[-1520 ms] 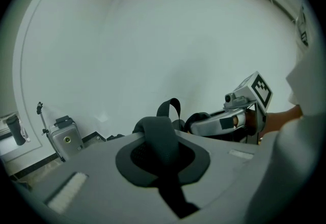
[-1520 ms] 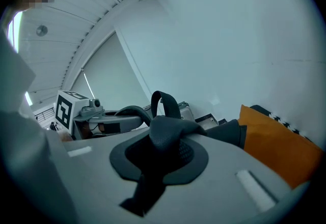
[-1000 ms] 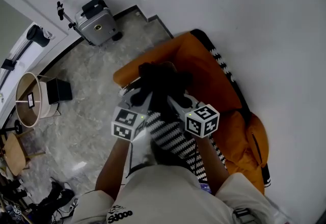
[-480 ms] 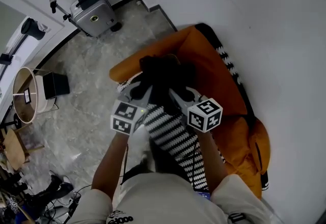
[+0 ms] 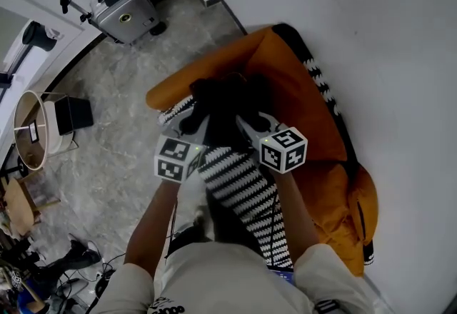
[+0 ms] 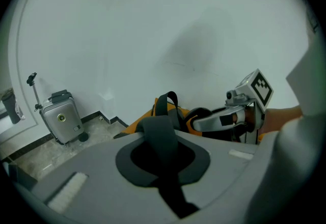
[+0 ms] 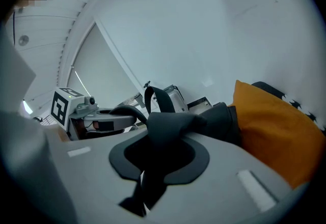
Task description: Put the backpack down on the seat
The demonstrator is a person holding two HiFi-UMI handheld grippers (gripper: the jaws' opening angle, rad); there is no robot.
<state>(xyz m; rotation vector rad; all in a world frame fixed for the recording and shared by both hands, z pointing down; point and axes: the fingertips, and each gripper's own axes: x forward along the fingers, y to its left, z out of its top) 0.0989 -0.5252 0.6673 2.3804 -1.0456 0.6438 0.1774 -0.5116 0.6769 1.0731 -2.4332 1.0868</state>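
Observation:
A black backpack (image 5: pixel 225 102) hangs over the orange seat (image 5: pixel 285 91), held up by its straps. My left gripper (image 5: pixel 194 120) is shut on a black strap (image 6: pixel 159 126) that runs down between its jaws. At the backpack's right side, my right gripper (image 5: pixel 250 123) has another black strap (image 7: pixel 168 123) pinched between its jaws, which are opening slightly. Each gripper shows in the other's view: the right gripper (image 6: pixel 219 120) and the left gripper (image 7: pixel 107 116). A black-and-white striped panel (image 5: pixel 243 191) hangs below the grippers, between the person's forearms. The orange seat (image 7: pixel 275 126) is close on the right.
A silver hard-shell suitcase (image 5: pixel 125 13) stands by the wall at the far left, and the suitcase (image 6: pixel 61 118) also shows in the left gripper view. A round wicker basket (image 5: pixel 32 134) and a black box (image 5: pixel 71 114) sit on the marble floor (image 5: pixel 121 163). The white wall (image 5: pixel 371 34) runs behind the seat.
Both grippers and the backpack have edged a little further over the orange seat. Each strap stays between its gripper's jaws.

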